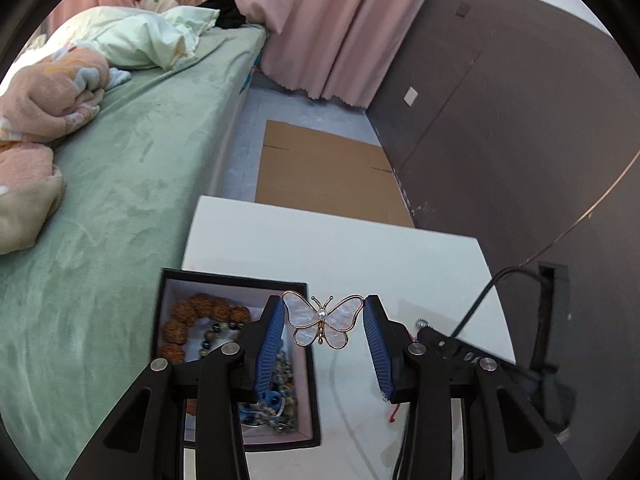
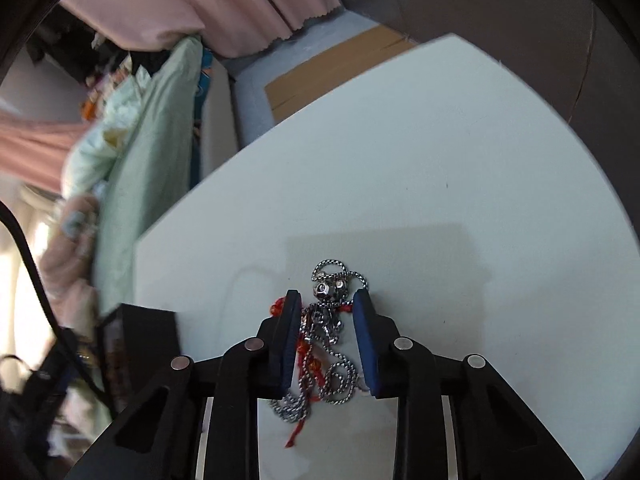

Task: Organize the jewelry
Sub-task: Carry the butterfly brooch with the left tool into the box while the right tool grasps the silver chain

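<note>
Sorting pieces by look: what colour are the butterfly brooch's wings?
Pearly white with a gold outline; the butterfly brooch shows best in the left wrist view.

To your left runs a bed (image 1: 120, 184) under a pale green sheet, with a crumpled peach-and-cream blanket (image 1: 44, 96) bunched near its head and a whitish pillow (image 1: 136, 36) just beyond it. Behind the bed you see pink curtains (image 1: 332, 28) hanging down to the grey floor (image 1: 248, 136). A flattened sheet of brown cardboard (image 1: 328, 172) lies on that floor, between the bed and a dark brown wall (image 1: 520, 120) on your right. A small white square (image 1: 411, 96) sits on that wall. Ahead of you is a white table (image 2: 400, 168), its far edge overlapping the cardboard. A black cable (image 1: 476, 304) curves down onto the table's right side.
</note>
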A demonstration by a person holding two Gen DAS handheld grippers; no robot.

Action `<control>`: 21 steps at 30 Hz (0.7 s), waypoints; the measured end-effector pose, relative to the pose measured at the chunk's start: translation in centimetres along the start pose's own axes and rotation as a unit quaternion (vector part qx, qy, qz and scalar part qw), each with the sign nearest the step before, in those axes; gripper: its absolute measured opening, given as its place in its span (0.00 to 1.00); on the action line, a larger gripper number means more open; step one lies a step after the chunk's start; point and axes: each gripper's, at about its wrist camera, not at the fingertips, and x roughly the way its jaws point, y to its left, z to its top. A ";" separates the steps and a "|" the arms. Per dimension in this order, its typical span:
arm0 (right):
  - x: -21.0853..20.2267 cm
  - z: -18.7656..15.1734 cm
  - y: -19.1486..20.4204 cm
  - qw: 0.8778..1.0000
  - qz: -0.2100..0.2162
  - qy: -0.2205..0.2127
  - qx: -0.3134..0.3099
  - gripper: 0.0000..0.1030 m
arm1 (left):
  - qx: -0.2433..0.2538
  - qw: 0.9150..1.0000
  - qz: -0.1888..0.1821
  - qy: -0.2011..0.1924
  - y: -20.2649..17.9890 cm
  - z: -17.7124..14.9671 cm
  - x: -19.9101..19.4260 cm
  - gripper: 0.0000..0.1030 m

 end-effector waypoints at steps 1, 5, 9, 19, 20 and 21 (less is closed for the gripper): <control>0.0 -0.1 0.5 1.000 -0.017 -0.005 -0.011 0.29 | -0.003 1.000 -0.001 -0.002 0.3 0.1 -0.2 0.41; -0.1 -0.4 2.0 0.997 -0.067 -0.020 -0.039 0.29 | -0.015 1.000 -0.006 -0.008 1.4 0.3 -1.0 0.41; -0.2 -0.6 2.8 0.993 -0.103 -0.030 -0.058 0.29 | -0.023 1.000 -0.007 -0.013 2.1 0.3 -1.6 0.41; -0.7 -0.7 3.6 0.987 -0.121 -0.031 -0.102 0.17 | -0.028 0.999 -0.002 -0.016 2.9 0.0 -2.4 0.41; -0.7 -0.6 3.4 0.989 -0.110 -0.027 -0.096 0.15 | -0.028 0.999 -0.001 -0.016 2.9 -0.1 -2.4 0.41; -0.8 -0.6 3.0 0.991 -0.099 -0.024 -0.089 0.15 | -0.029 0.999 0.000 -0.016 2.9 -0.1 -2.5 0.41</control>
